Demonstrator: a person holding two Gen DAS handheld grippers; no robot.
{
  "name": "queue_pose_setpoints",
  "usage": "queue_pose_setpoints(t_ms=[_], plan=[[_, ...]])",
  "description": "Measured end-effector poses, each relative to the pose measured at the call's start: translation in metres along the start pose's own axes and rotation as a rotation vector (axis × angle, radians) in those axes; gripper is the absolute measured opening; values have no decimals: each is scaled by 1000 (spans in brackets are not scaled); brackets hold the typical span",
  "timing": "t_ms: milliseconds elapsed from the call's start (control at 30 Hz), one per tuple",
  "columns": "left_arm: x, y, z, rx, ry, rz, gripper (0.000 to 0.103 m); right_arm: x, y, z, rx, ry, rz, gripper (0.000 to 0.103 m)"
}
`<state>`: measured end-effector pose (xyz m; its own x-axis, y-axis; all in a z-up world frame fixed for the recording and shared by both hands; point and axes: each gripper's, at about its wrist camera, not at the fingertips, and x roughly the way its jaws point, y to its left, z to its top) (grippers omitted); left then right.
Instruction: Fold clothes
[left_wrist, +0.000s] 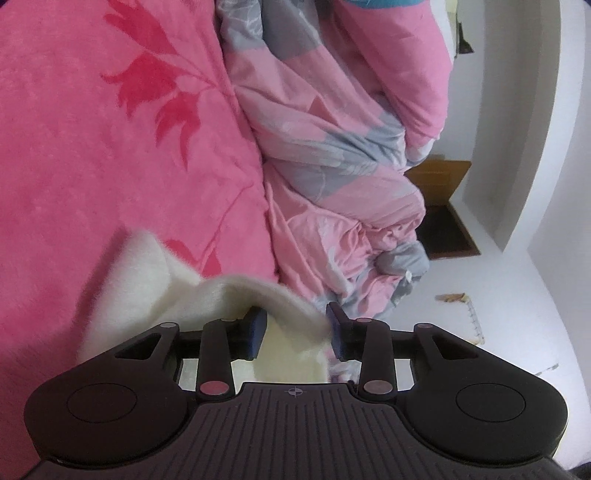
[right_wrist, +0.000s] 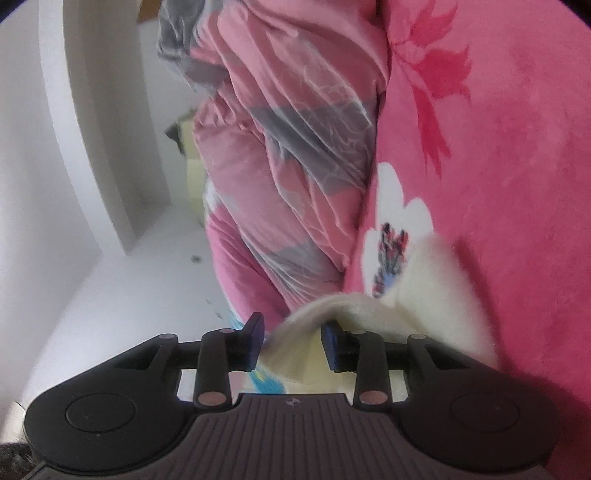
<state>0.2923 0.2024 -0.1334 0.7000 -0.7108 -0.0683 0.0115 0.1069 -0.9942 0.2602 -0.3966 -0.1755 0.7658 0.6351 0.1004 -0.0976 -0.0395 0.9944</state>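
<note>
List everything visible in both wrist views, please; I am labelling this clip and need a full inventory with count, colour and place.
fuzzy garment: one, cream-white, on the blanket, an edge lifted between the fingers of both grippers
plush blanket: one, pink with red flower print, covering the bed
quilt: one, pink and grey patches, bunched beside the blanket at the bed's edge
cardboard box: one, brown, on the floor past the quilt
floor: white, beside the bed
wall: white, with a curved moulding
left gripper: one, black with blue pads, jaws apart around the garment's edge
right gripper: one, black with blue pads, jaws apart around the garment's edge
</note>
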Motion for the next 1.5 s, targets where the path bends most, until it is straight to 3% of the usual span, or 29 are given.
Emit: queue_pose_setpoints(t_ms=[67,167,233,367,567,700,833,900,1033,1100,1167,1267,1333,1500], plan=[[-3,2,1,-4,-26,-28,41,-3,-1,1,6,-32,25,43],[-15,5,3,-15,-113,-73,55,-12,-2,3,-3,-101,64,53],[-21,6,4,-29,-143,-79,56,-14,0,4,-14,-119,68,62],[-32,-6,1,-16,-158,-55,56,-19,3,6,-37,-155,76,64],[-70,-63,-20,87,-157,-35,56,-33,28,-8,-113,-170,53,64],[-120,-127,-45,227,-158,17,56,-67,57,-43,-135,-131,45,65],[-184,-197,-69,420,-203,121,56,-102,86,-77,-159,-92,34,66],[-213,-232,-84,532,-239,247,56,-132,104,-96,-186,-87,5,68],[-248,-263,-114,729,-308,562,63,-182,125,-132,-194,-99,-68,72],[-250,-248,-125,761,-295,644,75,-194,124,-149,-185,-96,-125,75],[-244,-215,-133,731,-239,685,76,-198,116,-165,-167,-84,-188,76],[-219,-142,-146,561,-117,624,75,-186,96,-188,-121,-52,-308,76],[-200,-106,-163,499,-112,586,75,-170,84,-200,-117,-33,-398,76],[-151,-62,-182,433,-53,474,76,-132,68,-205,-144,-22,-551,75]])
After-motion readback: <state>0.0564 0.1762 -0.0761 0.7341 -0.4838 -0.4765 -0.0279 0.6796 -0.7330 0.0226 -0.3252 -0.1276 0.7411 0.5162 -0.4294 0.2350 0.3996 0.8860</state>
